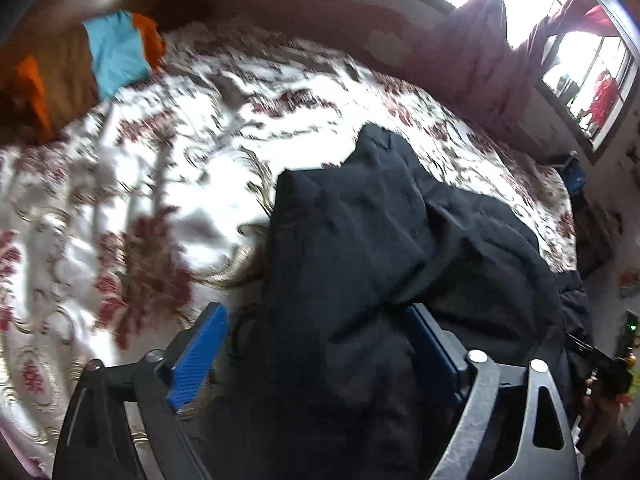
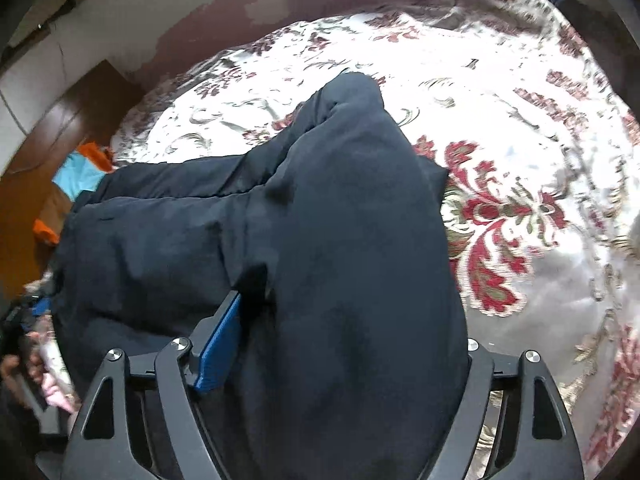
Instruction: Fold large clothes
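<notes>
In the left wrist view the left gripper point(image 1: 316, 344) has a thick bunch of the black garment point(image 1: 360, 240) between its two blue pads point(image 1: 198, 354); the pads stand fairly wide apart with cloth filling the gap, so it is pinching the garment, though how tightly cannot be told. From there the garment runs forward and to the right across the bedspread point(image 1: 168, 152), with a folded corner standing up at its far end. The right pad is half buried under the cloth. In the right wrist view the right gripper point(image 2: 340, 340) is likewise closed on the black garment point(image 2: 320, 220): one blue pad point(image 2: 220, 348) shows on the left side, while the other finger is wholly hidden under the fabric that drapes over it. Beyond this gripper the garment rises into a rounded hump and also spreads leftward in flatter layers over the flowered bedspread point(image 2: 520, 160). At the lower left edge of that view the other gripper and the hand holding it are only a dark, blurred shape. Past the garment, at the far left side of the bedspread, lies a blue and orange cloth point(image 1: 116, 52), with a brown wooden surface under it. A bright window point(image 1: 588, 80) is beyond the bedspread to the right, washed out.
</notes>
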Action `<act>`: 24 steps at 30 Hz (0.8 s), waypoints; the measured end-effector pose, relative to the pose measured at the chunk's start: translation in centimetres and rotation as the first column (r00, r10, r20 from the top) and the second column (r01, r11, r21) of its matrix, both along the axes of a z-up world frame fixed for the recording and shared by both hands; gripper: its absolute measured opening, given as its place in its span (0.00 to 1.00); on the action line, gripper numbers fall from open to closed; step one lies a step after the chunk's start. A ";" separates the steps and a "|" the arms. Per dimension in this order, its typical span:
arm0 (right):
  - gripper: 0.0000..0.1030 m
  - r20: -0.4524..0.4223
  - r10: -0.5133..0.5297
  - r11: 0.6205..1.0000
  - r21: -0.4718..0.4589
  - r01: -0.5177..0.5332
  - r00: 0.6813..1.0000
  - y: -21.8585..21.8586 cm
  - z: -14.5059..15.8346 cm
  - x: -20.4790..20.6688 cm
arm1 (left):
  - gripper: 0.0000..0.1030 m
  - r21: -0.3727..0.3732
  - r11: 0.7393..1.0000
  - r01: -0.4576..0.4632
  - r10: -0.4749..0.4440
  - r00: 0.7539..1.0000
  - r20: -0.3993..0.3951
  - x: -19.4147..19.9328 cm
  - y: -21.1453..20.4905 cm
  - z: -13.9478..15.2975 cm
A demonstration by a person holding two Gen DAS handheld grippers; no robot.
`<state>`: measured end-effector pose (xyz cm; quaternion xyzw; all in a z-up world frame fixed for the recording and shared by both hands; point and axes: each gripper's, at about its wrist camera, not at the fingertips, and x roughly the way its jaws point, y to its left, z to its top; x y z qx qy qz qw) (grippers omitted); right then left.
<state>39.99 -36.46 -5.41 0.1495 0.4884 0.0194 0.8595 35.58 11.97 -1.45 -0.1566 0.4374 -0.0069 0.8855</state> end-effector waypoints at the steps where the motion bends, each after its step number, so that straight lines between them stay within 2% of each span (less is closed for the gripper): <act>1: 0.73 0.011 -0.014 0.999 -0.036 0.015 1.000 0.3 0.4 -0.3 | 0.96 0.018 1.000 -0.007 0.007 1.000 0.009 -0.2 -0.1 0.4; 7: 0.73 0.095 -0.045 0.989 -0.133 0.058 0.994 0.6 3.1 -1.7 | 0.99 0.117 0.993 -0.034 0.023 0.995 0.094 -2.1 -1.4 2.6; 9: 0.78 0.127 -0.059 0.982 -0.171 0.081 0.990 0.5 4.1 -2.3 | 0.99 0.152 0.988 -0.038 0.020 0.993 0.120 -2.8 -2.4 3.3; 10: 0.81 0.135 -0.058 0.984 -0.159 0.080 0.989 0.1 4.6 -2.3 | 0.99 0.167 0.985 -0.035 0.013 0.991 0.131 -3.2 -2.8 3.7; 14: 0.85 0.180 -0.044 0.985 -0.157 0.073 0.983 -0.6 6.3 -3.5 | 0.99 0.194 0.981 -0.008 -0.025 0.985 0.169 -4.7 -4.6 5.0; 19: 0.91 0.297 -0.002 0.983 -0.174 0.056 0.955 -0.1 9.2 -6.4 | 0.99 0.175 0.985 0.015 -0.053 0.975 0.215 -6.4 -6.5 6.3; 24: 0.92 0.418 0.023 0.971 -0.226 0.080 0.908 1.6 12.1 -9.7 | 1.00 0.219 0.975 0.043 -0.107 0.952 0.288 -8.5 -9.0 8.2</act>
